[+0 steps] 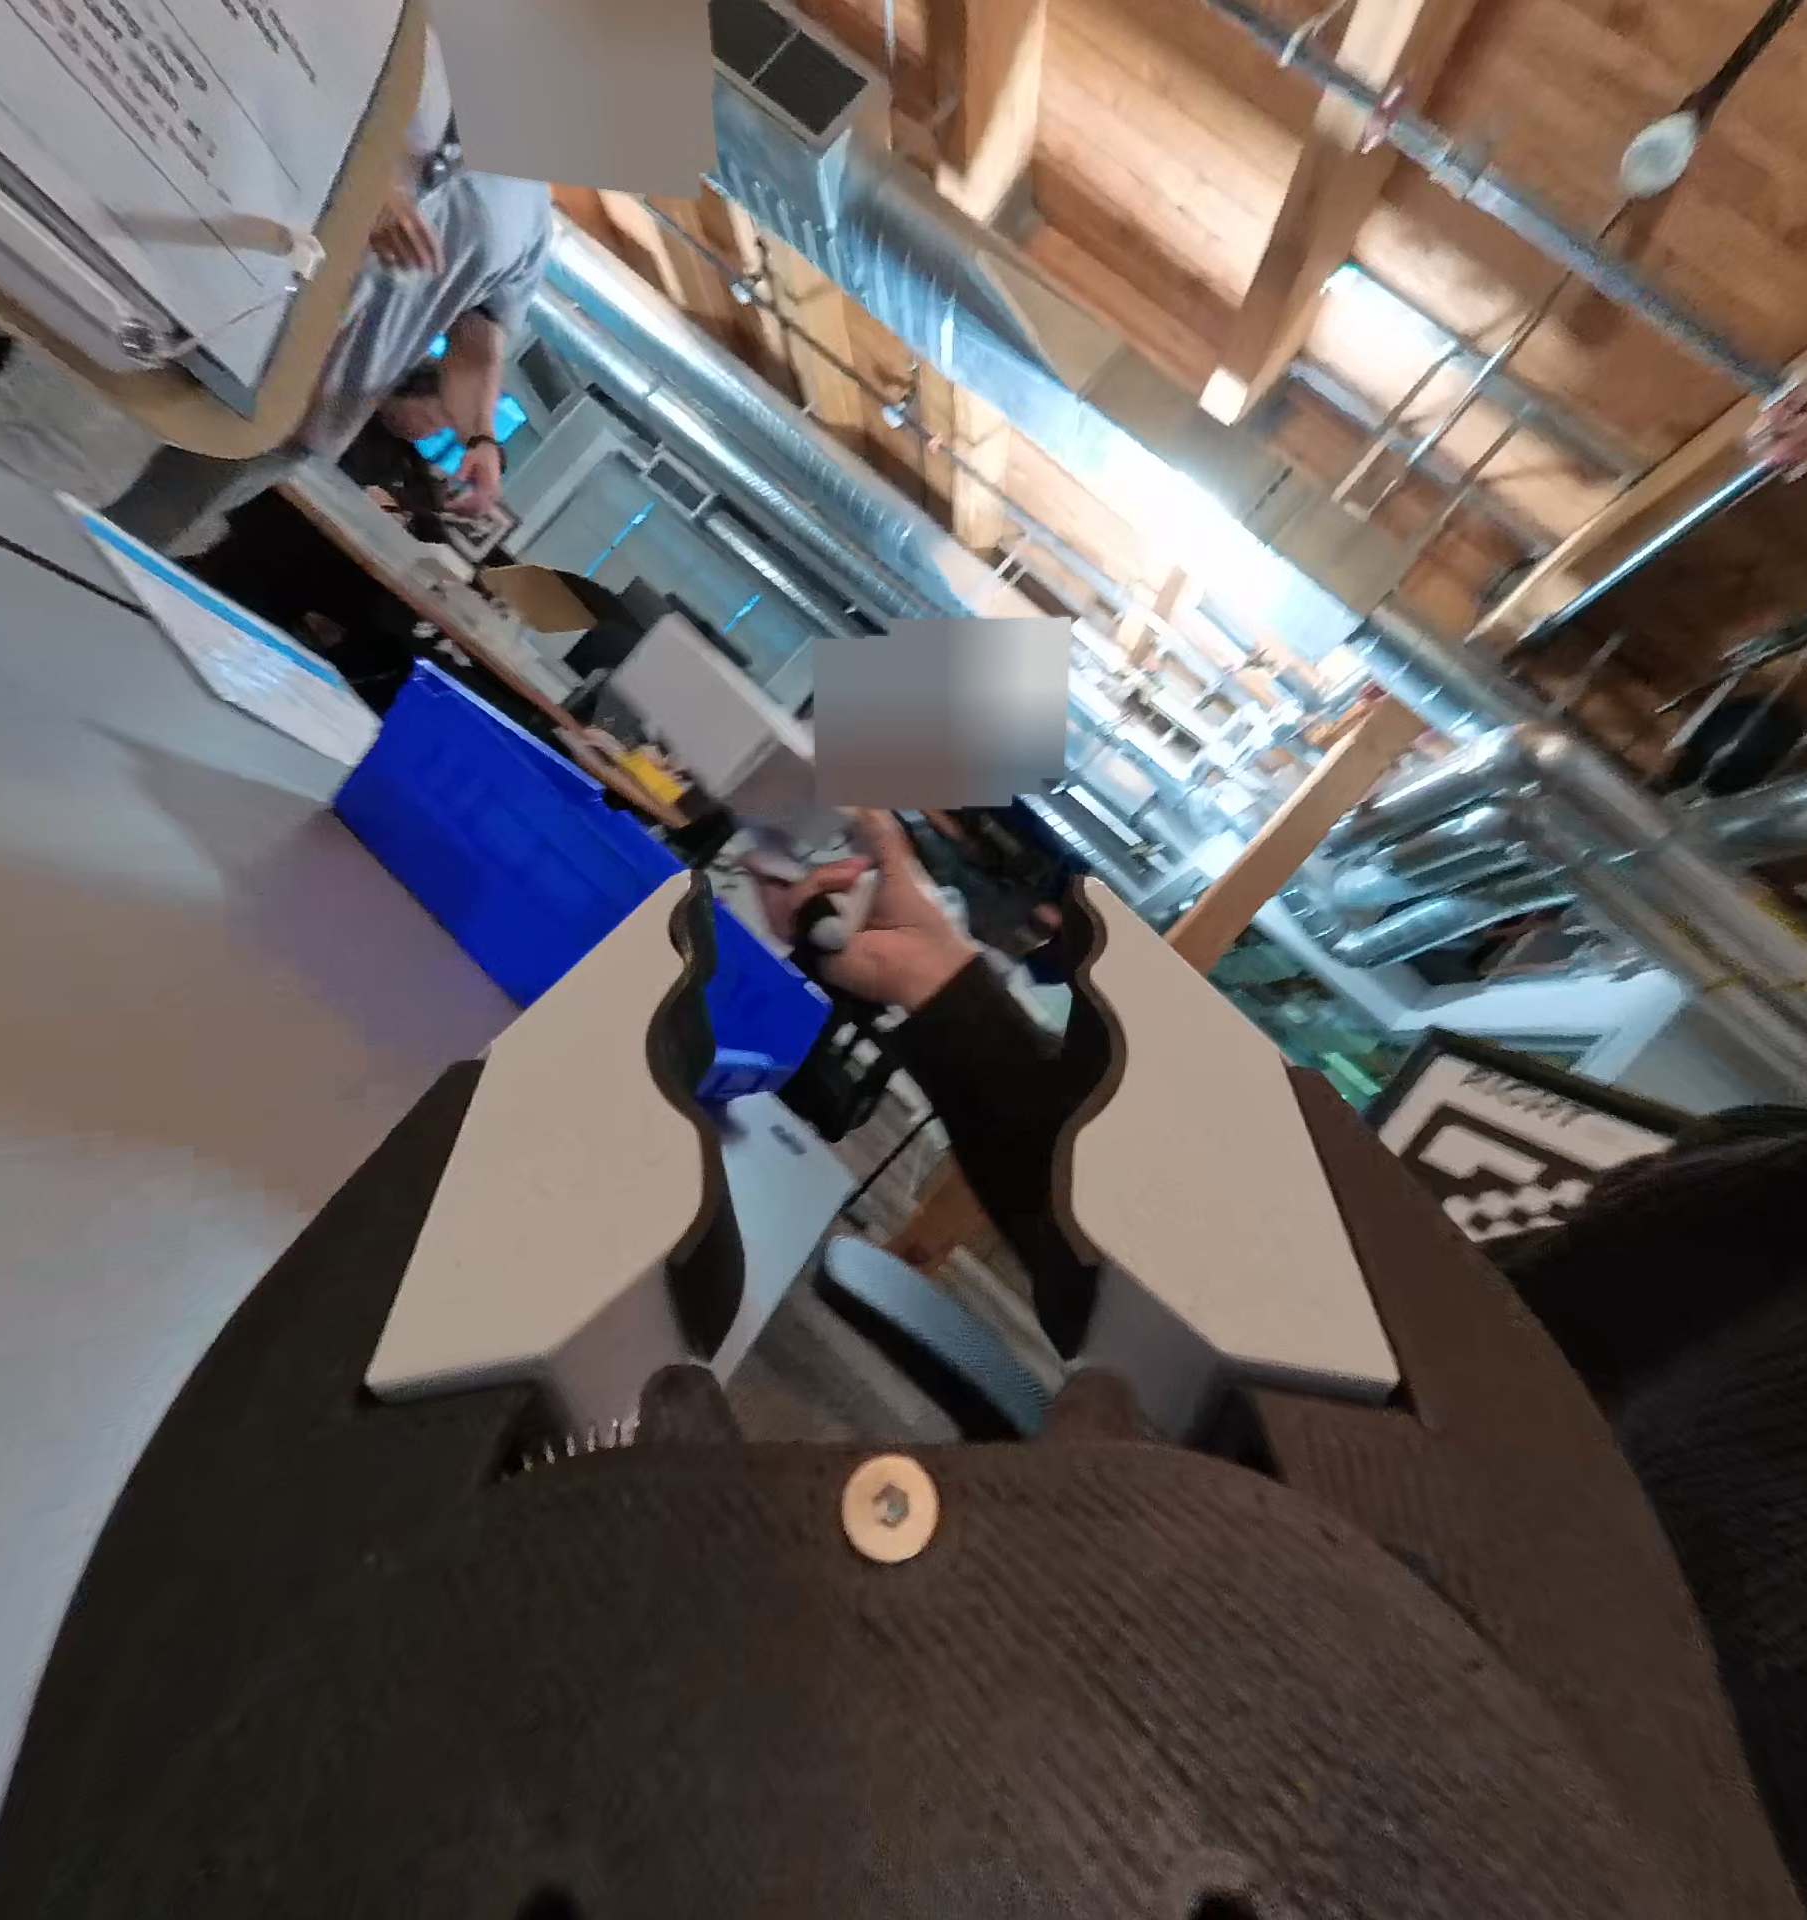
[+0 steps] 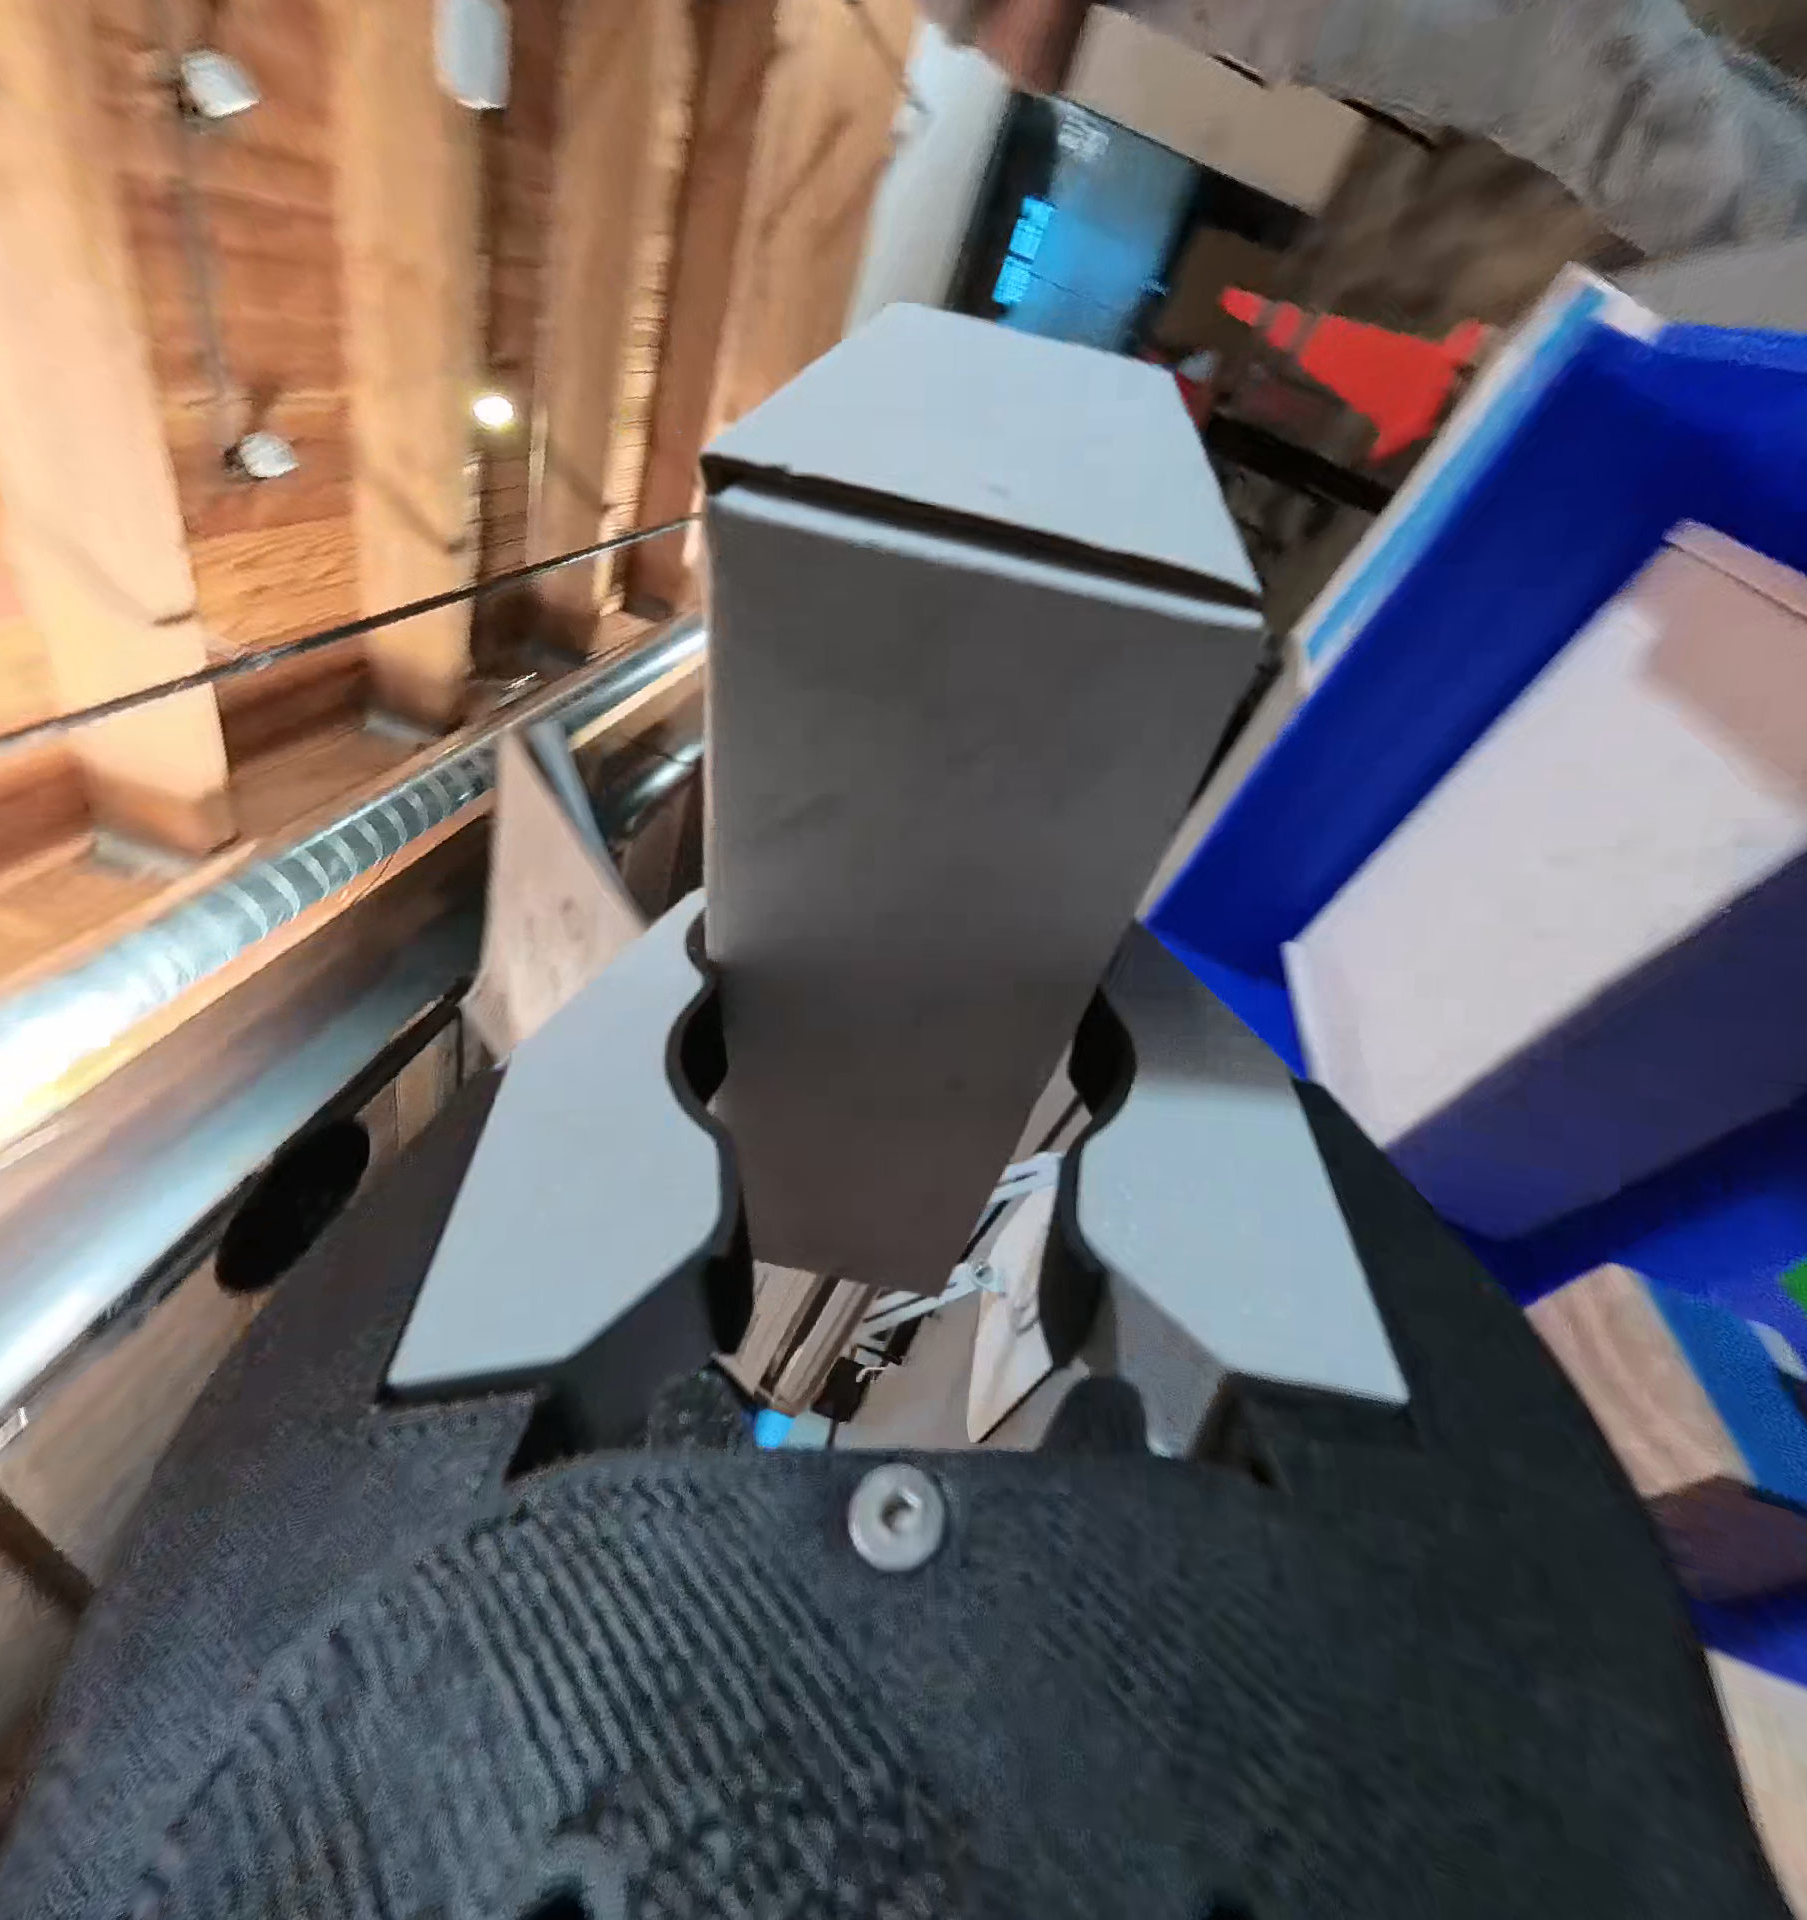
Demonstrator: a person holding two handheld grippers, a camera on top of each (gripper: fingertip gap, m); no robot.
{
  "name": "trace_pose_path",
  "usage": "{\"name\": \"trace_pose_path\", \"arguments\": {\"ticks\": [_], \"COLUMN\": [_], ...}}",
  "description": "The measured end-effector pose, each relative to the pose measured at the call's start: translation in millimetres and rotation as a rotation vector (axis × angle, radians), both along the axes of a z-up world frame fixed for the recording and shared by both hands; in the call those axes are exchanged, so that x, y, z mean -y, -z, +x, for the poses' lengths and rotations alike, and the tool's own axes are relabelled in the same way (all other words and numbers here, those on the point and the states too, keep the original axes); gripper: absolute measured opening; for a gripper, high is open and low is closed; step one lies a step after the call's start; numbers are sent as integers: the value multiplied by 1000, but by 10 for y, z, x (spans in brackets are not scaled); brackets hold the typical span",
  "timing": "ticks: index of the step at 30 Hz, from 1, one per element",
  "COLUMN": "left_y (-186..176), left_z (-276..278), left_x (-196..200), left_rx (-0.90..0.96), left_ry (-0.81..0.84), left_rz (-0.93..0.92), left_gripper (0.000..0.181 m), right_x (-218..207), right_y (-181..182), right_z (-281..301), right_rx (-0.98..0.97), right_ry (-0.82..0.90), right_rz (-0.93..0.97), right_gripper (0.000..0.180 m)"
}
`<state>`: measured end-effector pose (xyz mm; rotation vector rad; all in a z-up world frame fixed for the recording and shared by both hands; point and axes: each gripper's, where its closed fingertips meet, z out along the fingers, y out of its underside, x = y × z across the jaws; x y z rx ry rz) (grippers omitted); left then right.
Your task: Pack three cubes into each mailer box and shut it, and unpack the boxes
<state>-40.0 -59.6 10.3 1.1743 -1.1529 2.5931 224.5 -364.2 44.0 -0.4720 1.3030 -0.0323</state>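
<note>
**Right tongs grip a shut grey mailer box aloft; left tongs gape with nothing between them**

The right gripper (image 2: 904, 1060), built of flat matte-grey finger plates with wavy black rubber inner edges on a ribbed black printed body, is clamped on a closed grey cardboard mailer box (image 2: 966, 727). The box is a long rectangular carton of smooth, slightly scuffed board. It stands up and away from the camera, its near end pinched between the two pads and its far end showing a dark seam where the lid flap tucks in. The view is tilted and blurred. Rough wooden ceiling joists (image 2: 78, 416) and a ribbed, shiny metal duct (image 2: 255, 904) fill the left. On the right sits a glossy blue plastic bin (image 2: 1398, 727) with a pale flat carton (image 2: 1564, 852) inside it.

The left gripper (image 1: 888, 987), of the same grey plates and scalloped black pads, stands open with a wide gap and grips nothing. Between its fingers, farther off, a person's hand (image 1: 878, 945) in a dark sleeve holds a small light and dark object. A blue plastic bin (image 1: 525, 842) rests on the smooth white table (image 1: 99, 1039) at left, just beside a flat white box with blue trim (image 1: 244, 665). Overhead run corrugated silver ducts (image 1: 878, 343) under wooden beams. At the right edge sits a black-and-white square marker plate (image 1: 1501, 1153). No cubes are visible in either view.
</note>
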Motion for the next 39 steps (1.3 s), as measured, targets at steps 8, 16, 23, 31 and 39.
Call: {"name": "trace_pose_path", "arguments": {"ticks": [8, 16, 23, 31, 39], "left_y": [-172, -92, -54, -36, 29], "left_z": [-106, -48, -37, -61, -42], "left_x": [-91, -110, -89, -21, 36], "left_rx": [29, -42, -27, -32, -33], "left_ry": [31, 76, 52, 88, 87], "left_rz": [-85, -161, -112, -112, -77], "left_gripper": [61, 45, 45, 46, 45], "right_x": [129, 33, -122, -247, -311], "right_y": [825, 925, 1002, 869, 1061], "right_z": [577, 732, 577, 72, 334], "right_rx": [-294, -300, -379, -384, -446], "right_ry": [95, 128, -62, -240, -325], "right_rz": [102, 59, 55, -217, -432], "right_gripper": [67, 67, 95, 114, 88]}}
